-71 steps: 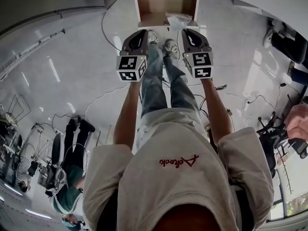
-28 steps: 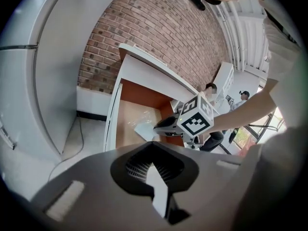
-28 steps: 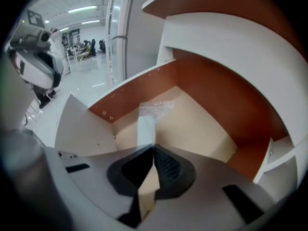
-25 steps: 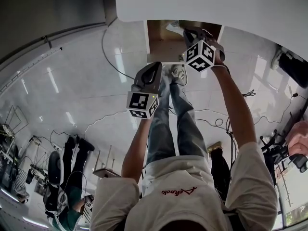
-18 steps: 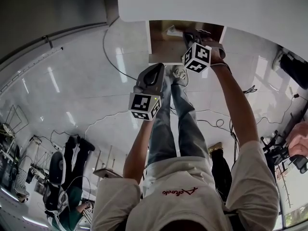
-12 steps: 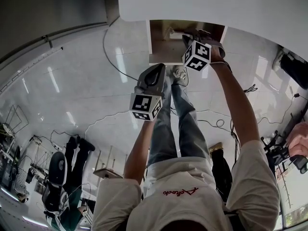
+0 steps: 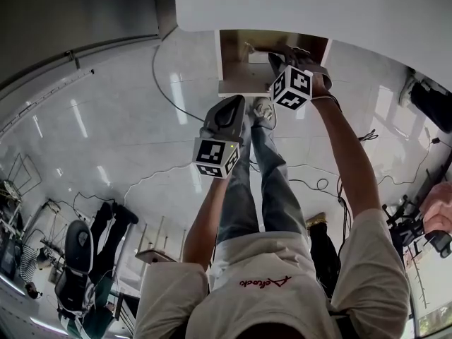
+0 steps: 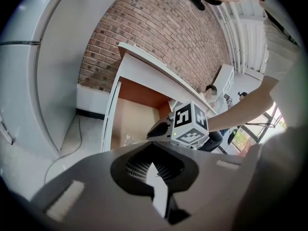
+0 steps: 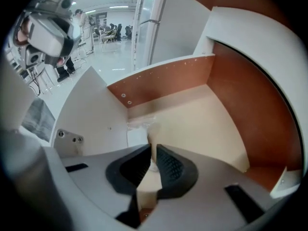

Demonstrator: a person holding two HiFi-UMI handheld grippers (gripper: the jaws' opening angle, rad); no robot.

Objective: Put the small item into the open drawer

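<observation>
**Right tongs over the drawer, clear pouch pinched**

- Right gripper [image 7: 277, 54] is reaching into the open drawer [image 7: 219, 56] at top centre of the head view. In its own view the jaws [image 9: 151, 150] are nearly together, pinching a thin fold of the small item [image 9: 144, 125], a clear, crinkly plastic pouch.
- The free part of the pouch sticks out past the tips, in the middle of the frame, over the cream drawer floor [image 9: 202, 124] and close to the white side panel. Cannot tell whether it touches the floor.
- Left gripper [image 7: 235, 102] hangs below the drawer front, centre of the head view, well clear of the item. In its own view the jaws [image 8: 154, 166] are pressed together at the tips with nothing between.

Handling, as judged:
- Looks very light, soft and limp, so the film will likely sag and swing rather than hold a shape.
- Smooth plastic may slip out of a loose pinch. A grip on a fold or a sealed edge seems safest.
- Contents not legible. Nothing suggests it is fragile.
- On release it may cling to the pads or flutter, so let go low over the floor, inside the walls.
</observation>
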